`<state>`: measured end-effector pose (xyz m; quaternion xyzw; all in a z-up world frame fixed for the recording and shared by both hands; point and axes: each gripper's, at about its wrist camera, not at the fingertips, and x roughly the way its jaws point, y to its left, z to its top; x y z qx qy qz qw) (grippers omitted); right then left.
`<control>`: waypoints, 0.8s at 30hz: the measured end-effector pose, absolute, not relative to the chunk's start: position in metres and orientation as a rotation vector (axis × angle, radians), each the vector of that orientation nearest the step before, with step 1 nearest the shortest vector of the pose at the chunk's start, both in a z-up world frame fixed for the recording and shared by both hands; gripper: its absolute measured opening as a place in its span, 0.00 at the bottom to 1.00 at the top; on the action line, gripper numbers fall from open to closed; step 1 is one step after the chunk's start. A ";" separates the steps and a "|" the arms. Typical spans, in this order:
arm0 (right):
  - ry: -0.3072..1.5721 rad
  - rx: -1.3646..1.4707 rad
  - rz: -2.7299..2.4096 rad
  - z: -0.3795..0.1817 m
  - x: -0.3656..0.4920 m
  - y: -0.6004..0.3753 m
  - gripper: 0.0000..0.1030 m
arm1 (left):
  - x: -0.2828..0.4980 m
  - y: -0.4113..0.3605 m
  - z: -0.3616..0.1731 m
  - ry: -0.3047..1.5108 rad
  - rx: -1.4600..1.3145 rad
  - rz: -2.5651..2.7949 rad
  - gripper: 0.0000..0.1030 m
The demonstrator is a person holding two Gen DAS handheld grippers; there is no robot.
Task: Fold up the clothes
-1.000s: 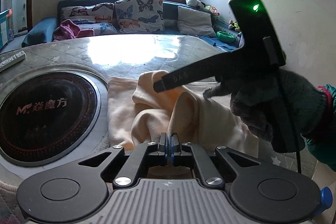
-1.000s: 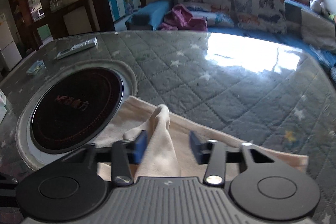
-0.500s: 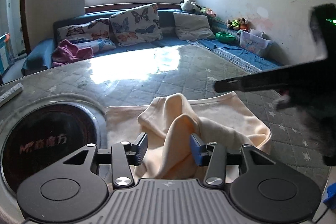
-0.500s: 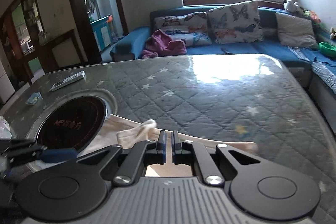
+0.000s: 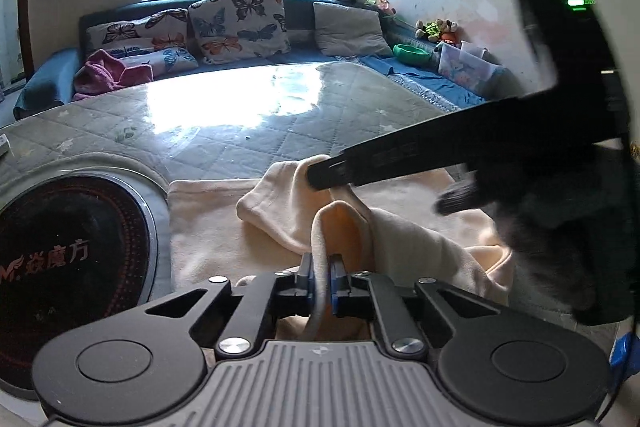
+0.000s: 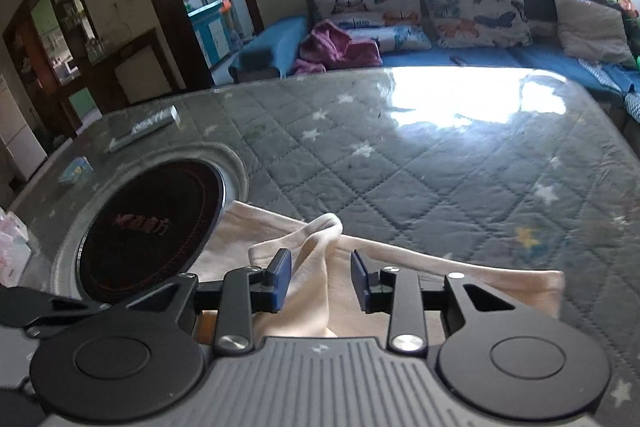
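Note:
A cream garment (image 5: 224, 227) lies bunched on the grey quilted table cover (image 5: 248, 131), beside a round black cooktop. My left gripper (image 5: 321, 281) is shut on a raised fold of the garment. In the right wrist view my right gripper (image 6: 320, 281) is open, its blue pads on either side of a raised fold of the garment (image 6: 316, 267). The right gripper also shows in the left wrist view (image 5: 320, 179), reaching in from the right over the cloth.
A round black cooktop (image 6: 152, 227) is set in the table left of the garment. A remote (image 6: 144, 127) and a small blue packet (image 6: 76, 169) lie at the far left. A blue sofa (image 6: 440, 55) with butterfly cushions stands behind the table.
My left gripper was shut, opened, and has shut again on the fold. My right gripper was open, shut, and is open again around the cloth, back close over the garment.

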<state>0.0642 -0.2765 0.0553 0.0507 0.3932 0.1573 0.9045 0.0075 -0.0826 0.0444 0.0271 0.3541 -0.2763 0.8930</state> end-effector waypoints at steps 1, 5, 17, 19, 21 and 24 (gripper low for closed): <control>0.822 0.106 0.326 0.051 0.066 -0.274 0.27 | 0.007 -0.082 0.045 0.733 0.053 -0.575 0.06; 0.828 0.100 0.322 0.046 0.065 -0.271 0.04 | 0.003 -0.080 0.049 0.714 0.039 -0.571 0.04; 0.518 0.109 0.122 0.116 -0.036 -0.347 0.03 | -0.032 -0.029 0.095 0.586 -0.053 -0.448 0.03; 0.483 0.119 0.075 0.122 -0.057 -0.367 0.03 | -0.041 -0.014 0.101 0.566 -0.068 -0.412 0.03; 0.461 0.117 0.025 0.125 -0.077 -0.383 0.03 | -0.050 0.002 0.108 0.547 -0.084 -0.377 0.03; 0.442 0.106 -0.055 0.124 -0.105 -0.403 0.03 | -0.060 0.026 0.113 0.536 -0.105 -0.310 0.03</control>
